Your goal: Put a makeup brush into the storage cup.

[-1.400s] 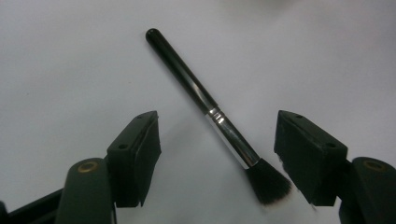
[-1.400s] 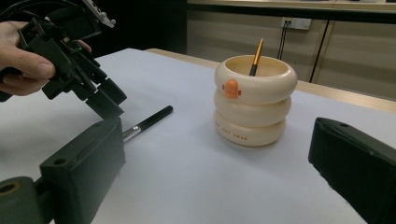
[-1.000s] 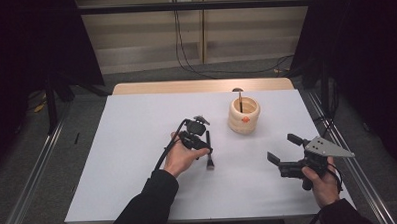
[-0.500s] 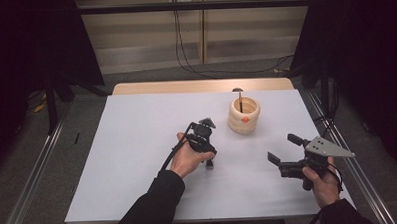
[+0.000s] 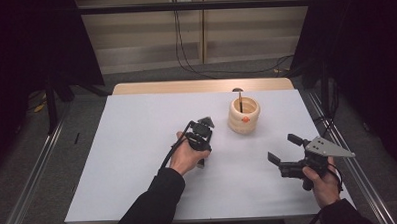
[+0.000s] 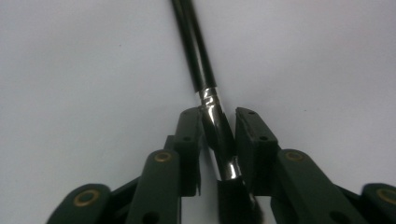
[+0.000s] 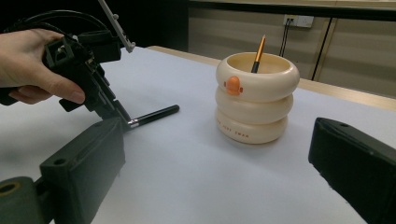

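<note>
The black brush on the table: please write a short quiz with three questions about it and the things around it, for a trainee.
1. True or false: the black brush lies flat on the white table, between the jaws of the left gripper.
2. What already stands inside the cream holder?
A. a spoon
B. a brush with an orange handle
C. a pair of scissors
3. In a few words: how do the jaws of the right gripper stand, and is anything between them?

Key
1. True.
2. B: the orange-handled brush.
3. Wide open, with nothing between them.
</note>
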